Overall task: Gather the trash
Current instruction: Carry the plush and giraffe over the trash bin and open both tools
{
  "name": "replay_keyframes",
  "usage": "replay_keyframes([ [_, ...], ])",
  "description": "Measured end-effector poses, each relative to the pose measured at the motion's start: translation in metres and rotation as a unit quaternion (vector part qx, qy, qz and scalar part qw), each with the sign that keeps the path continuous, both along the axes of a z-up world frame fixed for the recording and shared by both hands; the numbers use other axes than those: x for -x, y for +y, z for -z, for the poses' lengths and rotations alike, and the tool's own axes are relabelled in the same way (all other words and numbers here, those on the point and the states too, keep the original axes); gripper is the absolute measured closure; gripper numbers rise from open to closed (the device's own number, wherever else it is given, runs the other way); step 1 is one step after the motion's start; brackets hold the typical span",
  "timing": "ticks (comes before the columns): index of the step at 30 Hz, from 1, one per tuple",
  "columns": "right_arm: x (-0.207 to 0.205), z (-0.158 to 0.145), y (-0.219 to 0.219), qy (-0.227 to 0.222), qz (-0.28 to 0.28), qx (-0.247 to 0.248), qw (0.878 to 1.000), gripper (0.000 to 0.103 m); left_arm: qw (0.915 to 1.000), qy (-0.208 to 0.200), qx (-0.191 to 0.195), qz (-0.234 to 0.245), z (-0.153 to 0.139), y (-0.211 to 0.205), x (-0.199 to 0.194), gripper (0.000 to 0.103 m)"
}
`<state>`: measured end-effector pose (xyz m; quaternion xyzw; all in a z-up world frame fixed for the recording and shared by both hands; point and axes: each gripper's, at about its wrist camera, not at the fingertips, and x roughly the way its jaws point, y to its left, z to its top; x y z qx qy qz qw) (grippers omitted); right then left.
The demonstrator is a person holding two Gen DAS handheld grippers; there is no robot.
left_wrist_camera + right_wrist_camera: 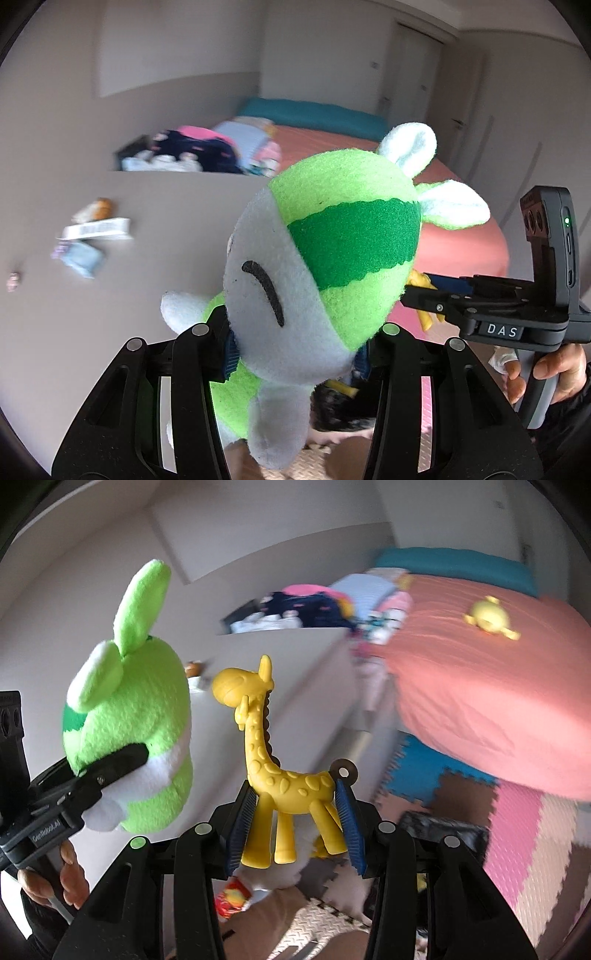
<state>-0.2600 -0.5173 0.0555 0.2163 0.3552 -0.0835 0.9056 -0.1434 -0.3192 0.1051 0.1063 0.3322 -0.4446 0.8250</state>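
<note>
Filling the lower centre of the left wrist view, the green plush toy (325, 266) is clamped in the left gripper (295, 354). The right gripper (295, 827) grasps a yellow giraffe (273, 768) by its body, centre frame. Wrappers (88, 236) lie at left on the grey surface (166, 229); a dark box (133, 155) of blurred items sits above them.

The walls (177, 44) were a plain pale grey, lit by soft daylight. A bed (480, 686) stood to the right under a salmon-pink cover, with a teal pillow (454, 563) at its head. Beside it ran a low grey cabinet (110, 229), and a heap of folded clothes (221, 147) sat at its far end. Foam puzzle mats (524, 830) in blue, brown, pink and cream covered the floor. Pale wardrobe doors (417, 70) lined the far wall beyond the bed
</note>
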Motion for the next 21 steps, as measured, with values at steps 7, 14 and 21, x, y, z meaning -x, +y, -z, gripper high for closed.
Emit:
replay_keyframes([
  [7, 0.062, 0.033, -0.054, 0.022, 0.080, -0.007, 0.997, 0.057, 0.9982, 0.035, -0.013, 0.048, 0.034, -0.067, 0.040, 0.057],
  [14, 0.105, 0.063, -0.086, 0.038, 0.133, -0.027, 0.990, 0.056, 0.9934, 0.057, -0.042, 0.090, 0.065, -0.126, 0.076, 0.047],
  [21, 0.130, 0.086, -0.107, 0.055, 0.184, -0.008, 0.981, 0.002, 0.9962, 0.029, -0.061, 0.055, 0.078, -0.148, 0.081, 0.005],
])
